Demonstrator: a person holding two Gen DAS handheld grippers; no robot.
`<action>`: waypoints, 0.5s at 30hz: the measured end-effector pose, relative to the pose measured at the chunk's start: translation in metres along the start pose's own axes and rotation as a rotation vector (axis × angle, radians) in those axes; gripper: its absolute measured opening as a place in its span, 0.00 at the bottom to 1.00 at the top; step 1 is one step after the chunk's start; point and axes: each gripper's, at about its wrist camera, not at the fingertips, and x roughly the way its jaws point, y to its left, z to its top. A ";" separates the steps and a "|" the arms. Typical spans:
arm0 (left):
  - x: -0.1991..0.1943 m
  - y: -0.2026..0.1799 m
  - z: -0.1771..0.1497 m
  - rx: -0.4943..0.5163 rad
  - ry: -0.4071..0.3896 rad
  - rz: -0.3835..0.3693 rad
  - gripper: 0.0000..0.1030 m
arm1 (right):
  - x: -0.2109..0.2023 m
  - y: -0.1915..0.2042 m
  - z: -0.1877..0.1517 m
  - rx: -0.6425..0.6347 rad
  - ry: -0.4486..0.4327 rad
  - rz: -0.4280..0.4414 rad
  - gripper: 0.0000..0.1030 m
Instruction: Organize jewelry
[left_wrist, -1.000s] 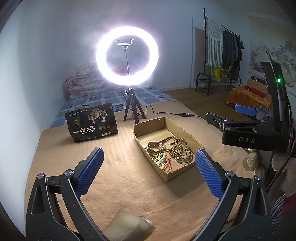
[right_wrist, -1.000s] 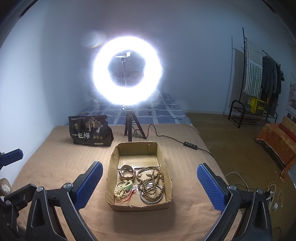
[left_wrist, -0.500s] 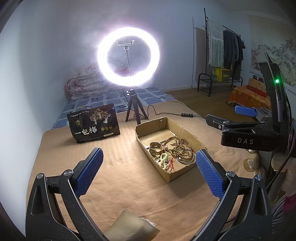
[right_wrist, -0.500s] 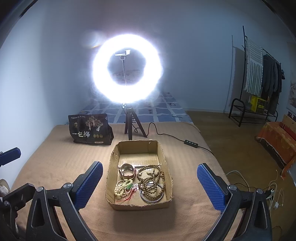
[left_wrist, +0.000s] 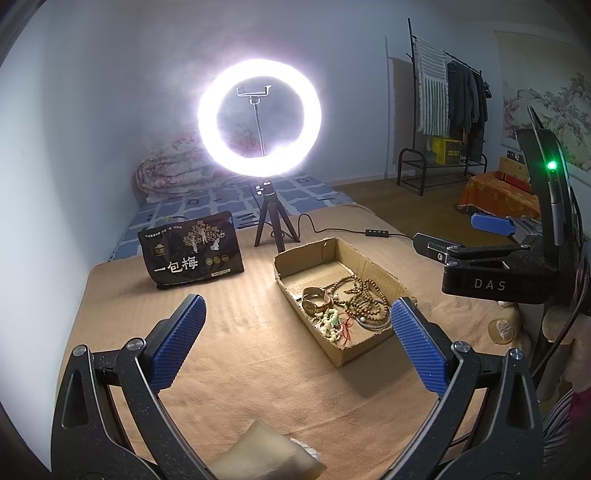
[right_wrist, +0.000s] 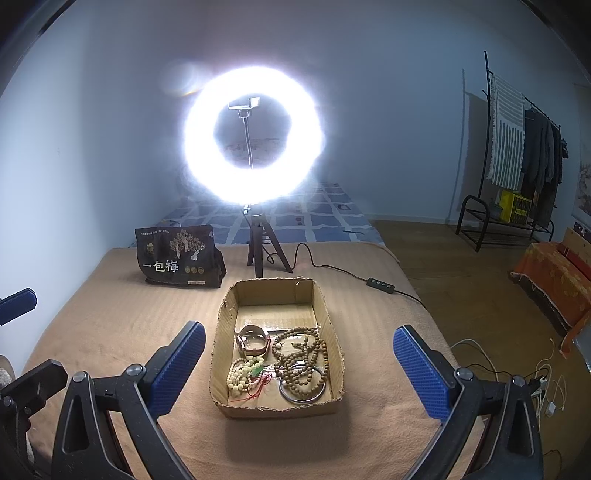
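Jewelry is all in the cardboard box (right_wrist: 325, 325) on the bed w/ the tan blanket (right_wrist: 110, 332): wood beads (right_wrist: 301, 356), pale beads (right_wrist: 245, 374), watch (right_wrist: 253, 341), silver bangle (right_wrist: 303, 395). Right hand-held gripper (right_wrist: 299, 365) is wide, empty & nearer; box sits straight ahead, long side pointing away. Left hand-held gripper (left_wrist: 297, 338) is wide, empty too; box lies ahead to its right, slanted.

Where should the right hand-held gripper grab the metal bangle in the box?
Probably the bangle's near arc, from above. It lies flat in the box's near right corner, with brown beads overlapping its far arc, while the near arc is bare. Put one finger inside the ring and one outside; the box wall sits close. The right hand-held gripper is open and empty.
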 end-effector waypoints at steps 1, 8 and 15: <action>0.000 0.000 0.000 0.000 0.000 -0.001 0.99 | 0.001 0.000 -0.001 0.001 0.000 -0.001 1.00; 0.000 0.001 0.000 -0.001 0.001 0.001 0.99 | 0.000 0.000 -0.002 -0.001 0.003 -0.001 1.00; -0.001 0.001 0.000 -0.001 -0.003 0.004 0.99 | 0.001 0.001 -0.004 -0.006 0.008 0.001 1.00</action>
